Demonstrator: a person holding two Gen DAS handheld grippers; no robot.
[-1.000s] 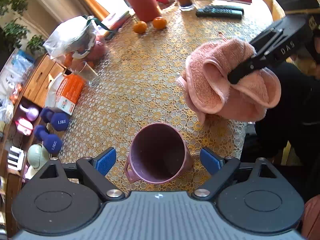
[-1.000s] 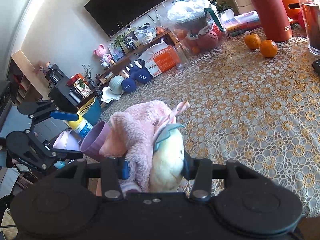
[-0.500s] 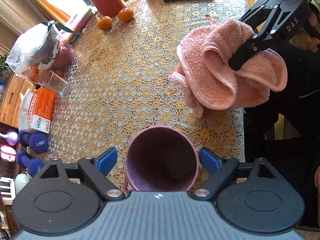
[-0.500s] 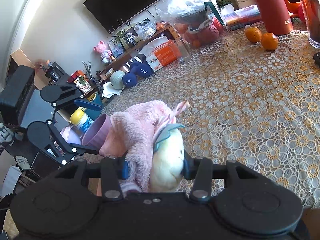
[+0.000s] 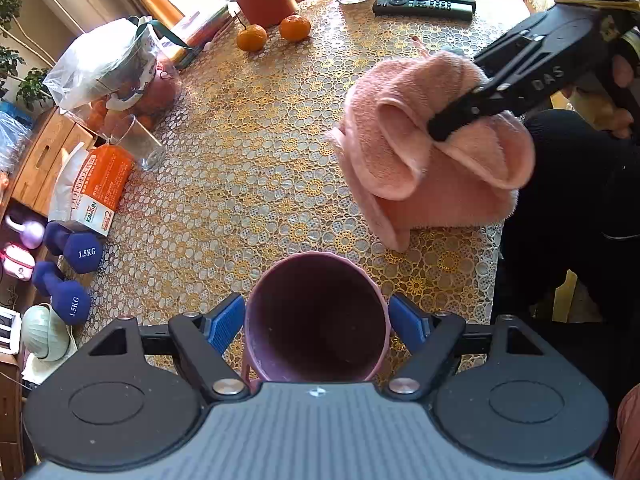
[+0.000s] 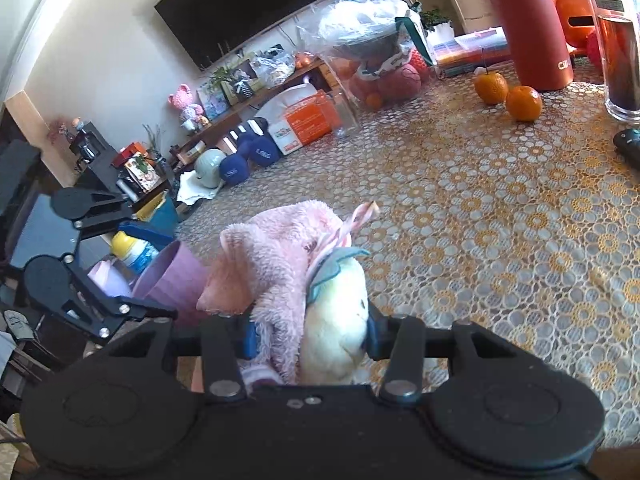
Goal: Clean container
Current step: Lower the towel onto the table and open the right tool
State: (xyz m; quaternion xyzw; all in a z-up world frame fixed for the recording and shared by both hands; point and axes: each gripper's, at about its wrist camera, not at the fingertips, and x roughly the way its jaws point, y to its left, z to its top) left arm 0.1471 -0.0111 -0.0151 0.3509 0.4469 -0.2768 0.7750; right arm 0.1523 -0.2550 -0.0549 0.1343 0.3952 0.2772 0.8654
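A mauve cup point(image 5: 316, 320), a pink towel point(image 5: 424, 152), and a gold floral lace tablecloth point(image 5: 248, 152).

Cup point(image 5: 316, 320) at table point(image 5: 248, 168) edge, towel point(image 5: 424, 152) right.

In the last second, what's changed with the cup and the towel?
The purple cup has tilted so its mouth faces the camera more squarely, between the left hand-held gripper pads. The right hand-held gripper stays clamped on the pink towel, near the cup.
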